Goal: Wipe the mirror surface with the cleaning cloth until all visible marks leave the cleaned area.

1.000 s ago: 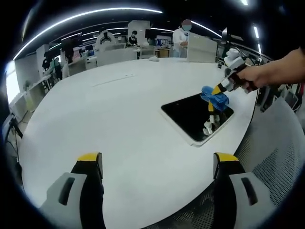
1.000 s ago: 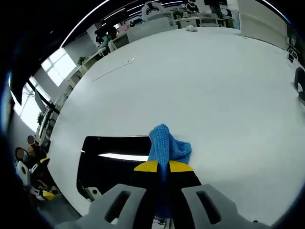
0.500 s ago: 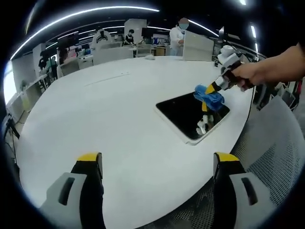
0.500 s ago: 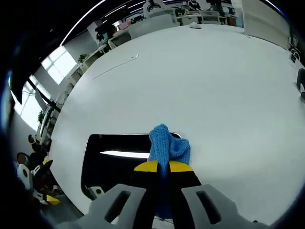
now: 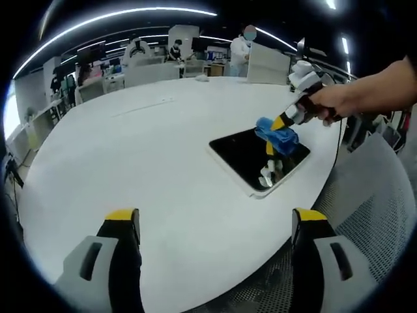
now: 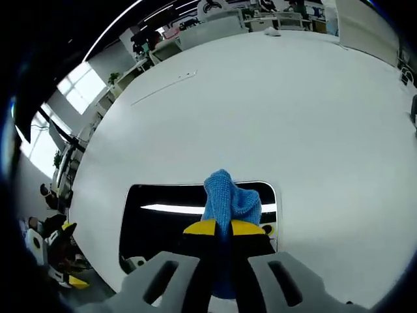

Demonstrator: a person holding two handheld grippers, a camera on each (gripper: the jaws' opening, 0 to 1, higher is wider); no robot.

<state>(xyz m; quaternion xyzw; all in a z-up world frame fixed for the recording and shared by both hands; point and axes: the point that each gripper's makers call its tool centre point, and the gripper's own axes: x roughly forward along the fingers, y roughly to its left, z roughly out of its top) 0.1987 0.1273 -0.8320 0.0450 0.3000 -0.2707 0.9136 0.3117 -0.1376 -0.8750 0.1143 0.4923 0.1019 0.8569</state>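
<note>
A flat rectangular mirror (image 5: 251,154) with a white frame lies on the white table near its right edge; in the right gripper view the mirror (image 6: 166,225) reflects dark ceiling and a light strip. My right gripper (image 6: 225,228) is shut on a blue cleaning cloth (image 6: 229,201), which hangs over the mirror's right part. From the left gripper view, the right gripper (image 5: 281,122), held by a hand, presses the blue cloth (image 5: 274,134) onto the mirror's far side. My left gripper (image 5: 215,218) stands open and empty over the table's near edge, well short of the mirror.
The big white round table (image 5: 143,143) spreads out to the left of the mirror. A mesh chair (image 5: 365,202) stands at the right. Desks, monitors and people (image 5: 247,40) fill the far background. A thin pen-like item (image 6: 163,96) lies far off on the table.
The right gripper has carried the cloth further over the mirror, so more of the mirror's right end shows around it. The left gripper's view shifted slightly; its jaws stayed open.
</note>
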